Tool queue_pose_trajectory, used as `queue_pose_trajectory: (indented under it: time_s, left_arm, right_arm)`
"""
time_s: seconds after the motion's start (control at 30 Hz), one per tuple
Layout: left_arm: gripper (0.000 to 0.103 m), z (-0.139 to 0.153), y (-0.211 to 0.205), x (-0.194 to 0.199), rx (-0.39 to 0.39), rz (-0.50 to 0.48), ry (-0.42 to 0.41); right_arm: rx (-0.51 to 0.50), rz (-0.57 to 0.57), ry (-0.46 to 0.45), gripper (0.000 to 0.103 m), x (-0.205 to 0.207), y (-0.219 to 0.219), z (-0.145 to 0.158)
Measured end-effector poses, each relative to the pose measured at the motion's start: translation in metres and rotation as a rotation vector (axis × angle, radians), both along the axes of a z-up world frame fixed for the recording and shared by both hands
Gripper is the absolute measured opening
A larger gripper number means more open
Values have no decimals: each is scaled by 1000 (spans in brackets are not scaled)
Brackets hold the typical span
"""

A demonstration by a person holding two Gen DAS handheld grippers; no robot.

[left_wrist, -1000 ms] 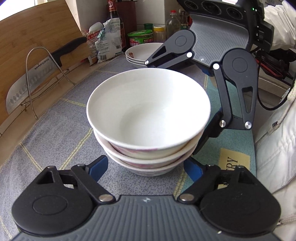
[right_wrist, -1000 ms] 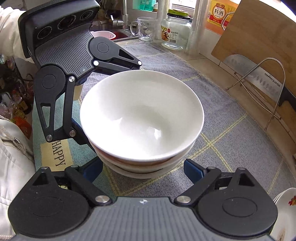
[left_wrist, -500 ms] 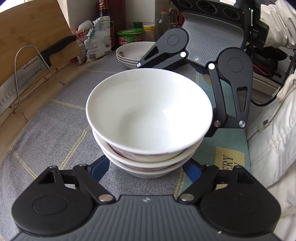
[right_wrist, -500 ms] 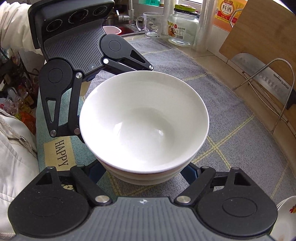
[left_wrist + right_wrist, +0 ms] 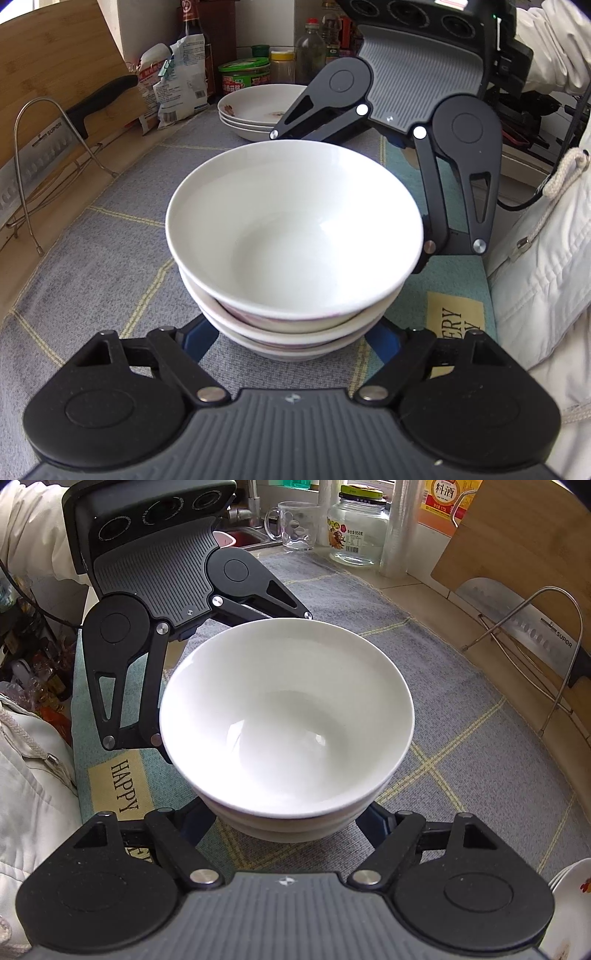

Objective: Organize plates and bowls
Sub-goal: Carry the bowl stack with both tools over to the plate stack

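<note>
The left gripper (image 5: 293,338) and the right gripper (image 5: 286,821) face each other from opposite sides, each seen head-on by the other's camera. Both are spread wide, the 2 blue fingers (image 5: 197,338) of the left set far apart, and the 2 fingers (image 5: 375,821) of the right likewise. Each gripper tilts downward at a shallow angle. White sleeves (image 5: 550,44) cover the person's arms behind the grippers; whether any finger presses something, I cannot tell.
</note>
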State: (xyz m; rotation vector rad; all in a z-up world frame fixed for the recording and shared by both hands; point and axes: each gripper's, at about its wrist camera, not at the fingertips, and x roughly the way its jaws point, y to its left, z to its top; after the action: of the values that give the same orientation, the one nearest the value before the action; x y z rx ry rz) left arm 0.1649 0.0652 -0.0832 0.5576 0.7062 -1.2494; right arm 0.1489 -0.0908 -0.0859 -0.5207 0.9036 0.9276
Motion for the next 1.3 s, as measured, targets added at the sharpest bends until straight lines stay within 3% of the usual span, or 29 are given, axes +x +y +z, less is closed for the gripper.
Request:
queue_pose_trajectory:
  time_s: [0.4,0.8,1.3]
  left_arm:
    - [85,1,-1,1,10,7,9]
    - [85,21,-14,-1,23,32,15]
    - [85,38,-82,17,27,21,-18]
  right_arm:
    - [-8,-14,4,85,0,3,2]
    - [-2,0,1,85,-4,-8,20]
    - [-3,-9,-27,85,-3,-83,48]
